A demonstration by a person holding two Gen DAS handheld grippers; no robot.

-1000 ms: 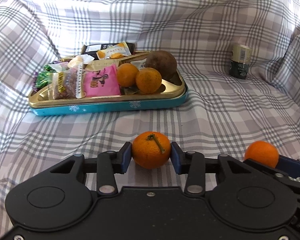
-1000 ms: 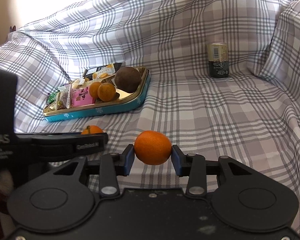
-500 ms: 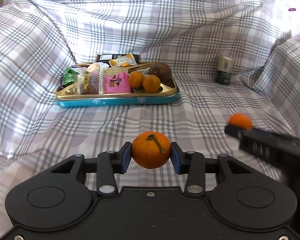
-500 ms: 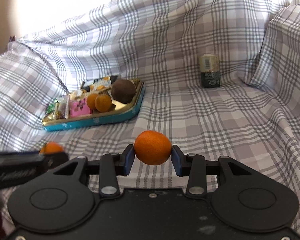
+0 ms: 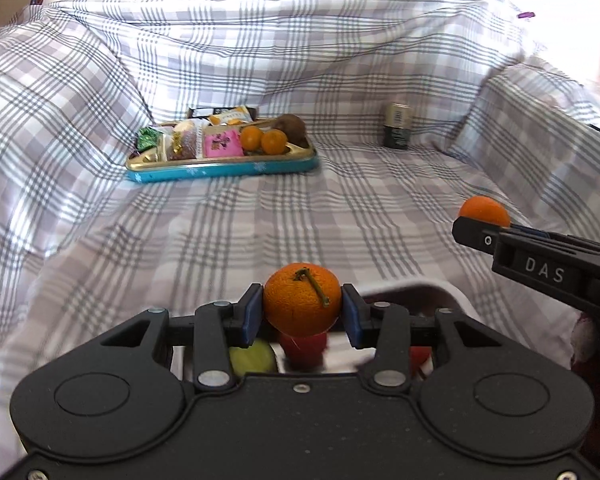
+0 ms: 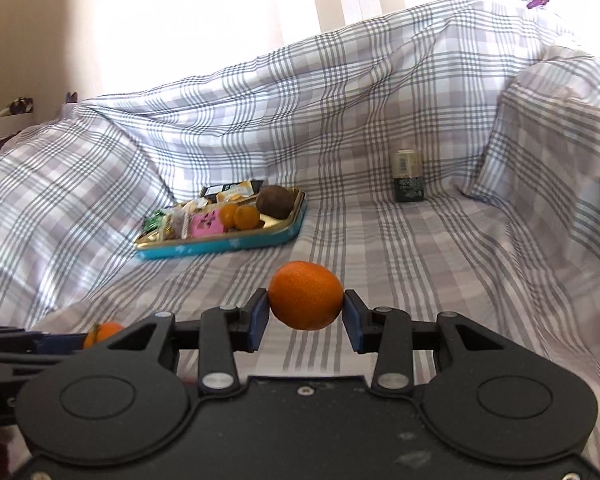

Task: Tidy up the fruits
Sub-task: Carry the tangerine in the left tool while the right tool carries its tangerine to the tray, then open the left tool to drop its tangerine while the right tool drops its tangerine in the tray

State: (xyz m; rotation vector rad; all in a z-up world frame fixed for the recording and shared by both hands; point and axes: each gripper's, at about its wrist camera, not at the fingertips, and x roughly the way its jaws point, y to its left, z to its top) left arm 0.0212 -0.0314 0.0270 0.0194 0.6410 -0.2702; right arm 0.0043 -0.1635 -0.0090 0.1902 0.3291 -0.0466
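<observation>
My left gripper (image 5: 302, 306) is shut on a stemmed mandarin (image 5: 296, 304), held above a white bowl (image 5: 452, 292) that holds a red fruit (image 5: 304, 350) and a green fruit (image 5: 252, 360). My right gripper (image 6: 305, 295) is shut on a smooth mandarin (image 6: 306, 295); it also shows in the left wrist view (image 5: 484, 210) at the right. The left gripper's mandarin (image 6: 102, 332) shows at the lower left of the right wrist view. A teal and gold tray (image 5: 220, 170) far back holds two mandarins (image 5: 264, 140), a brown fruit (image 5: 292, 124) and snack packets.
A plaid sheet (image 5: 380, 208) covers the sofa seat and back. A green can (image 5: 398, 130) stands at the back right, also in the right wrist view (image 6: 409, 182). The tray shows in the right wrist view (image 6: 220, 246). Cushions rise on both sides.
Both grippers have drawn back from the tray with their mandarins still held. A bowl with red and green fruit has come into view under the left gripper.
</observation>
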